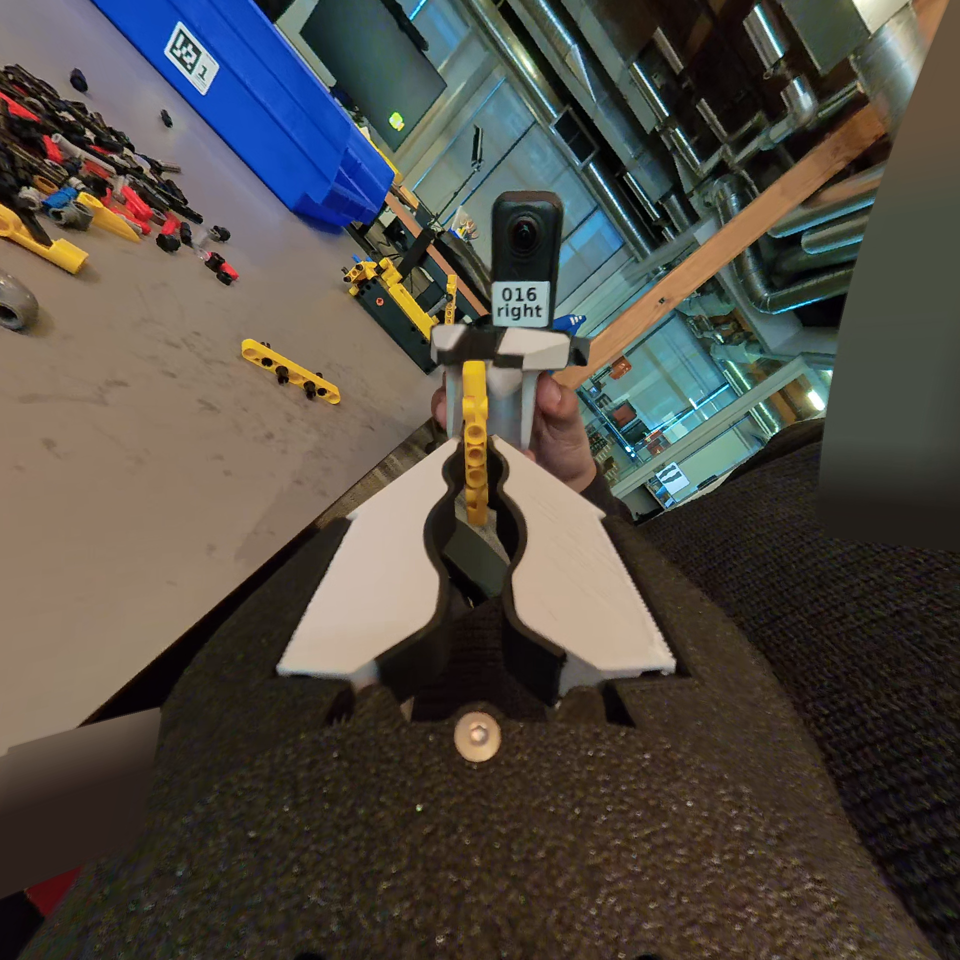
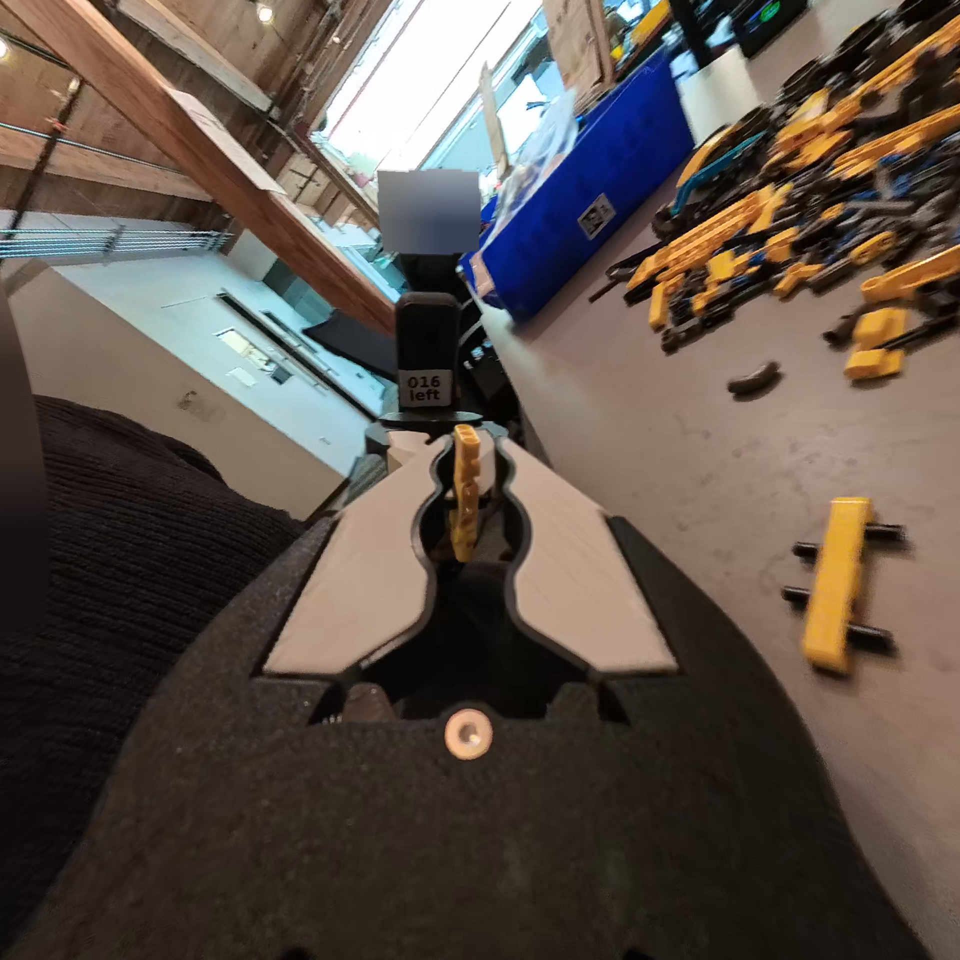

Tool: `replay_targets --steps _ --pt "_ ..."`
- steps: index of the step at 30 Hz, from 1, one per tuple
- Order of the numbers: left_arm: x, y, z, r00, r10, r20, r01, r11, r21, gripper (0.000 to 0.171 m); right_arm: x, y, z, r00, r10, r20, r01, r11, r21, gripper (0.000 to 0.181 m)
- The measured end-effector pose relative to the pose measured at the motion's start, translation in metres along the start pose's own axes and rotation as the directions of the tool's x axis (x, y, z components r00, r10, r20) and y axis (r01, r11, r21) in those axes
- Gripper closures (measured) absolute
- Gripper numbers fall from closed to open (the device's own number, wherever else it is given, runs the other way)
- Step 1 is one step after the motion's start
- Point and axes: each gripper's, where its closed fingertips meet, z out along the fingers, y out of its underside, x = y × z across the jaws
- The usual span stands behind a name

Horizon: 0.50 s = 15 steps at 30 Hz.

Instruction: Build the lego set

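Left wrist view: the left gripper and the right gripper both pinch one yellow perforated plastic beam, held off the grey table.
Beyond lies one yellow beam with black pins; the loose parts pile is cut off, uncountable.

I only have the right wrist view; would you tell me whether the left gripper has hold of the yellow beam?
Observer: Yes, the left gripper is shut on the beam, near its middle.
Operator: Thank you. Is there anything on the table that I'm missing?
Observer: A grey wheel lies on the table, below the pile of parts in the left wrist view.
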Motion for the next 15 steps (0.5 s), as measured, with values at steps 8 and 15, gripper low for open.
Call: replay_targets --steps 8,15 --pt "-0.015 0.002 0.001 0.997 -0.060 0.040 0.060 0.998 0.004 0.165 0.089 -0.006 -0.067 0.817 -0.278 -0.506 0.155 0.950 -0.271 0.157" --pt "-0.033 -0.003 0.001 0.987 -0.074 0.144 0.073 0.997 0.011 0.165 0.109 0.015 -0.052 0.748 -0.393 -0.534 0.154 0.887 -0.436 0.156"
